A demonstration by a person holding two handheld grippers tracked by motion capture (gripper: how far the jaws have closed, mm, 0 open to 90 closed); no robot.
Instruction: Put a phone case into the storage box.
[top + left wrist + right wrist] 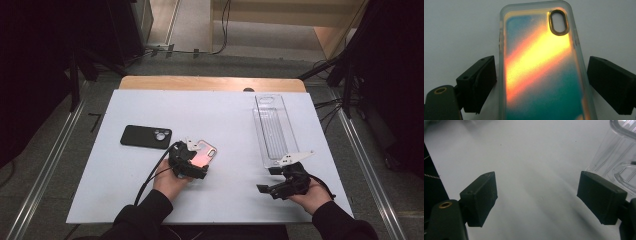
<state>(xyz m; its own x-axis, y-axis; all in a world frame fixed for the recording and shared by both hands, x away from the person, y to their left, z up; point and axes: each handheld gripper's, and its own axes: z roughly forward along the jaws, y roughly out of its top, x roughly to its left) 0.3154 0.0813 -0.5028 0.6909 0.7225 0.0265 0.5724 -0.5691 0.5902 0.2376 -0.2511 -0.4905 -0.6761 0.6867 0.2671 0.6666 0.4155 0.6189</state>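
An iridescent phone case [206, 151] with a clear rim lies flat on the white table [225, 115], left of the middle. In the left gripper view the case [536, 50] shines orange and teal, camera hole at the far end. My left gripper [541, 72] straddles its near half, one jaw on each long side with a thin gap at both, so it is open. In the high view the left gripper [198, 160] sits at the case's near end. My right gripper [270, 181] hovers open over bare table at the front right, jaws [536, 197] empty.
A black phone case [146, 136] lies to the left of the iridescent one. A long clear plastic tray [272, 127] stretches from the back right toward my right gripper; its corner [619, 157] appears at the right of the right gripper view.
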